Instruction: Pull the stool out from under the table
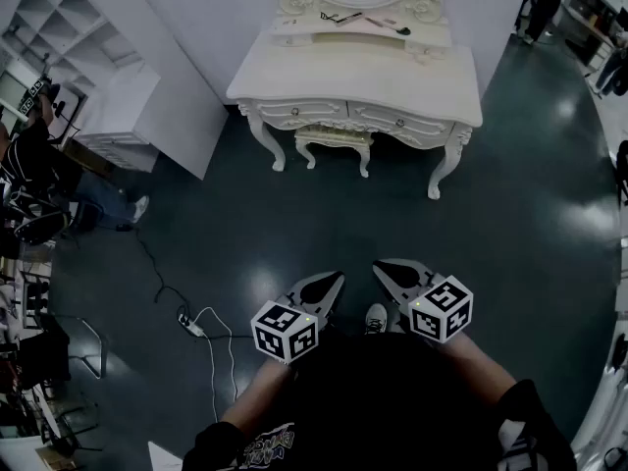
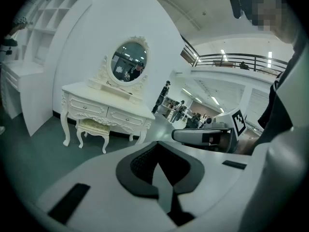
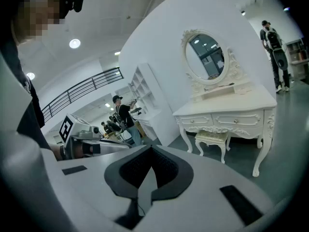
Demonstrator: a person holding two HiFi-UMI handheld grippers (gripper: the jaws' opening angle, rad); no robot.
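- The left gripper (image 1: pixel 326 287) and the right gripper (image 1: pixel 394 277) each have their jaws pressed together on nothing, side by side close to the person.
- The stool (image 1: pixel 335 138) is far ahead, well apart from both, tucked under the table (image 1: pixel 358 77).
- Its long side runs left-right, and the left gripper seems slightly nearer.

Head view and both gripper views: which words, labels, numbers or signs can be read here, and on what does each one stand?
No text can be read in any view.
The left marker cube and right marker cube: black-and-white square patterns only, no letters.
The shirt print at the bottom of the head view: too blurred to read.
The dressing table: no label shows.
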